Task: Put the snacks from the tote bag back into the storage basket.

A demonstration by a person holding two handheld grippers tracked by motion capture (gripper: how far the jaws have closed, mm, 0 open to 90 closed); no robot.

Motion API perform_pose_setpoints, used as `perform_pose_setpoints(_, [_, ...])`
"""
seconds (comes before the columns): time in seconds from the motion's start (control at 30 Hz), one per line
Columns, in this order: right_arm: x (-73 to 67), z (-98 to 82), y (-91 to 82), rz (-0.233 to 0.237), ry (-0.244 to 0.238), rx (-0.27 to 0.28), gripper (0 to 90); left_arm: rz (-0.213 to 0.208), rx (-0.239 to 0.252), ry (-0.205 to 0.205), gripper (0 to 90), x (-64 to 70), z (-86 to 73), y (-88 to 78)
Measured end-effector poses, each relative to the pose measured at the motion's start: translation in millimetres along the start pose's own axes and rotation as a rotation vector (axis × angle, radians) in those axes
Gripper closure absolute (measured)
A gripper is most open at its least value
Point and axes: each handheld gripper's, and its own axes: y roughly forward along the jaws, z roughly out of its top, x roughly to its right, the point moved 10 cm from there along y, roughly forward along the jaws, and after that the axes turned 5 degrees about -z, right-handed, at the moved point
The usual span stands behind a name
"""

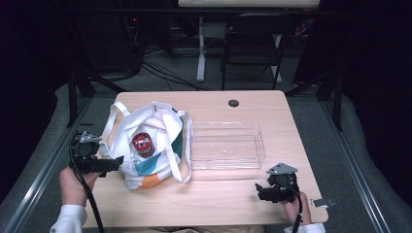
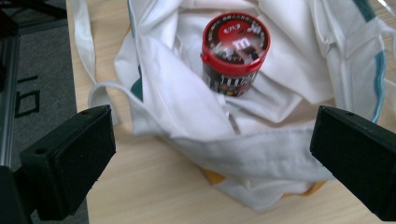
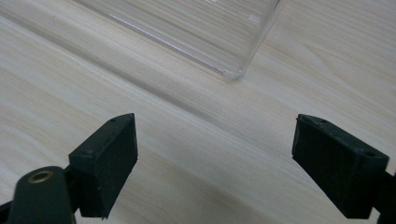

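While poised just short of tote bag [image 2: 261, 154], left gripper [image 2: 212, 154] held wide apart, clamping nothing, likely to span red-lidded candy jar [image 2: 235, 51] upright inside, ahead of jaws. Right gripper [image 3: 215, 163] likewise spread, idle near clear tray [image 3: 205, 32], probable drop spot.

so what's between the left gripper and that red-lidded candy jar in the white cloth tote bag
In the left gripper view, folds and the near rim of the white cloth tote bag lie between the open left gripper and the red-lidded candy jar.
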Motion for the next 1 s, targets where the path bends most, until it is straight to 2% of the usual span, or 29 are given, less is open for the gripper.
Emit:
perform_pose_setpoints(0.43, [-0.4, 0.3, 0.0, 0.013, 0.021, 0.000, 13.7, -0.036, -0.009, 0.018, 0.2, 11.5, 29.1, 21.5])
perform_pose_setpoints(0.6, [-0.2, 0.0, 0.8, 0.009, 0.016, -0.003, 13.8, -0.058, -0.032, 0.024, 0.2, 15.2, 35.0, 31.4])
perform_pose_setpoints(0.87, [-0.7, -0.3, 1.1, 0.011, 0.011, -0.003, 13.8, -0.081, -0.061, 0.011, 0.2, 18.2, 46.2, 49.9])
perform_pose_setpoints(1.0, [-0.2, -1.0, 1.8, 0.008, 0.010, -0.010, 13.8, -0.083, -0.082, 0.016, 0.2, 18.5, 49.6, 59.5])
